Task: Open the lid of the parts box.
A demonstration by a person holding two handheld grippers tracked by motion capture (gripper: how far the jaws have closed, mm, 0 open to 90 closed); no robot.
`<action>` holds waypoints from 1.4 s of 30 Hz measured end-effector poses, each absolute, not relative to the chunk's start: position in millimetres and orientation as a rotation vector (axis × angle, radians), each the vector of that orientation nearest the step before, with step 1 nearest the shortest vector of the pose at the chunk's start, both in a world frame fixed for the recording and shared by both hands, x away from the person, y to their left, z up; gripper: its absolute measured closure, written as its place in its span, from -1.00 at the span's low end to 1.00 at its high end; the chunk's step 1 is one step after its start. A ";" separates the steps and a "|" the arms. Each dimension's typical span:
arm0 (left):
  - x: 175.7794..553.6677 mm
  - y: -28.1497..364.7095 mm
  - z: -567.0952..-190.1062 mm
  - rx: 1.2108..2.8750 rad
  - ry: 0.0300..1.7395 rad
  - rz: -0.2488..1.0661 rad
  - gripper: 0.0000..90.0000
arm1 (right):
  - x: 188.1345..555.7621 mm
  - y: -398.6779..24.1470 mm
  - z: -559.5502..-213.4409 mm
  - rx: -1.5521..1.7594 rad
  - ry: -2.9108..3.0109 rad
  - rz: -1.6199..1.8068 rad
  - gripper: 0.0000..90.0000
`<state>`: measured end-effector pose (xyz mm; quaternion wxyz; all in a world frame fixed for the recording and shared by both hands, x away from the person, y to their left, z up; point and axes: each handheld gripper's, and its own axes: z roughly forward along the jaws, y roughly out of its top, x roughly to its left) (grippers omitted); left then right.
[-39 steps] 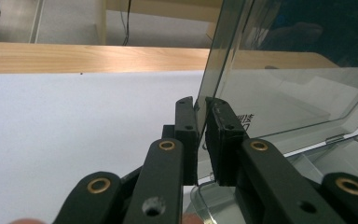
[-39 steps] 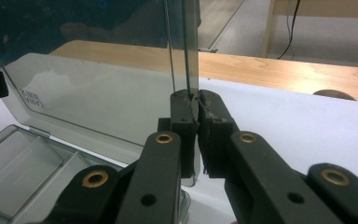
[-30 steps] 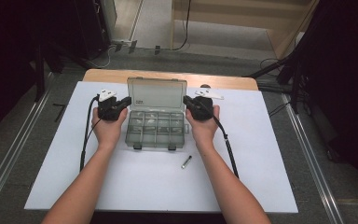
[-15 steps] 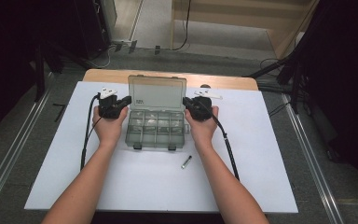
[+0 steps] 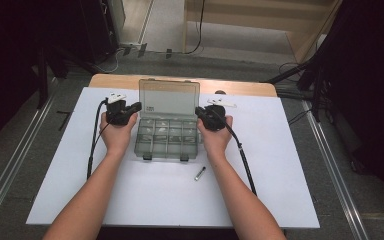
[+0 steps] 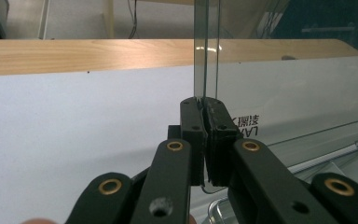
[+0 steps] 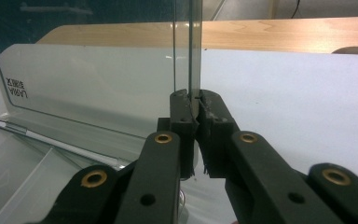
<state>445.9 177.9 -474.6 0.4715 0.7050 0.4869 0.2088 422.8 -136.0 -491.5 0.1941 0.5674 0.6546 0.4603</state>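
A clear plastic compartment box (image 5: pixel 166 141) stands mid-table with its lid (image 5: pixel 169 97) raised upright. My left gripper (image 5: pixel 138 106) is shut on the lid's left edge. In the left gripper view its pads (image 6: pixel 192 122) pinch that thin clear edge, and the lid (image 6: pixel 298 102) stretches away to the right. My right gripper (image 5: pixel 198 111) is shut on the lid's right edge. In the right gripper view its pads (image 7: pixel 182 116) clamp the edge, with the lid (image 7: pixel 88 88) running to the left and the box's tray (image 7: pixel 23 172) below it.
A small metal pin (image 5: pixel 199 173) lies on the white tabletop (image 5: pixel 280 165) just in front of the box's right corner. A wooden strip (image 5: pixel 240 87) borders the table's far edge. The gripper cables trail back along both forearms.
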 end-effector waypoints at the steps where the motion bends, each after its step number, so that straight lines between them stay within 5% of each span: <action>1: 446.1 177.7 -474.6 1.726 1.196 0.512 0.95 | 423.0 -136.3 -491.6 1.595 1.836 1.293 0.91; 42: 476.7 188.6 -482.2 1.686 1.319 0.232 0.93 | 439.7 -148.6 -501.8 1.739 1.893 1.354 0.85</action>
